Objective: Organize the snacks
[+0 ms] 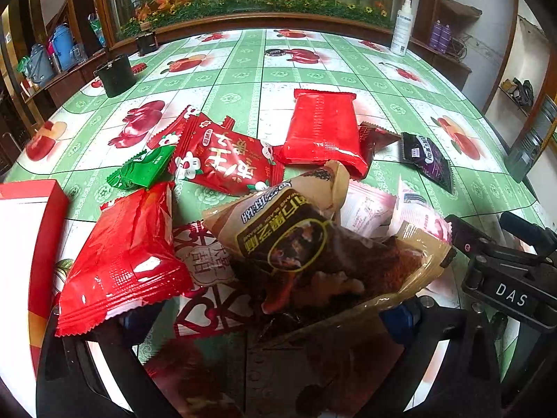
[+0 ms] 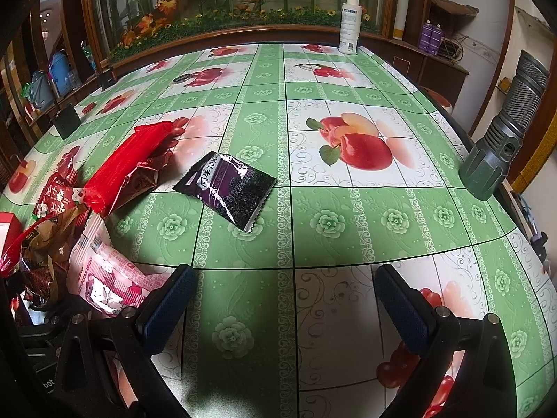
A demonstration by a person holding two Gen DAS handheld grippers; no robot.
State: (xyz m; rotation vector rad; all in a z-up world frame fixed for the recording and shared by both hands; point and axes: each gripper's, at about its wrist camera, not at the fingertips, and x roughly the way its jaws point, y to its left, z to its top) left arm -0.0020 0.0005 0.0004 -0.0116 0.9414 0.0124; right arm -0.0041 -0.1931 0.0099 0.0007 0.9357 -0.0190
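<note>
Through the left wrist camera we see our left gripper (image 1: 264, 317) spread wide, with a brown sesame-snack packet (image 1: 313, 254) lying between and over its fingers; whether the fingers actually press on it we cannot tell, since the packet hides its own edges there. A plain red packet (image 1: 122, 261) rests on the gripper's left finger, and a red and white paper-cut patterned sheet (image 1: 205, 278) shows beneath both. Beyond them on the green fruit-print tablecloth (image 1: 236, 80) lie a small green packet (image 1: 142, 170), touching a red packet with white flowers (image 1: 226, 160), then a long red packet (image 1: 320, 132) with a dark red wrapper (image 1: 374, 137) tucked at its right edge, and a purple-black packet (image 1: 430, 162) set apart further right. Pink packets (image 1: 417, 212) sit just behind the brown one, and a red box (image 1: 31, 230) stands at the left edge. In the right wrist view our right gripper (image 2: 283, 299) hangs open and empty above bare tablecloth, its blue pads (image 2: 400, 306) well apart. The purple-black packet lies ahead of it, alone on a green square, while the long red packet and the rest of the pile crowd the left side. A white spray bottle (image 2: 350, 22) stands at the far edge, and a grey flashlight (image 2: 504, 129) stands on its head at the right
</note>
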